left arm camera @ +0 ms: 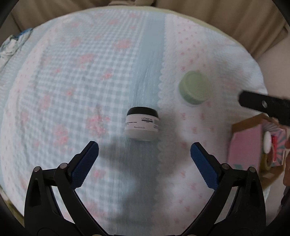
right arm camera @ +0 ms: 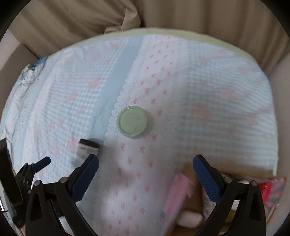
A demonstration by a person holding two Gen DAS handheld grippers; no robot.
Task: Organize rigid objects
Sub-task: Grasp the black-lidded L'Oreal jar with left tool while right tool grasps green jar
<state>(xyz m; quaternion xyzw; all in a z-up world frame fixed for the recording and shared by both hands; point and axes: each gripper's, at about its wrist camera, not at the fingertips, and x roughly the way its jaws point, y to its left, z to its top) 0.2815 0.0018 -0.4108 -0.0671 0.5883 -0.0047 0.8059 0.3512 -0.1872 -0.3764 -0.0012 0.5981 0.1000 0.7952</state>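
So the whole setup sits on a bedspread with a curtain hanging behind its far edge. Two jars stand on it, well apart — the labelled jar straight ahead of the left gripper, and the lidded jar further back and to its right, just beside the scalloped seam. In the right wrist view that lidded jar sits ahead of the right gripper, with the labelled jar off to the left, near the left finger. A cardboard box sits at the bedspread's right edge — there's stuff in it, too blurred to identify.
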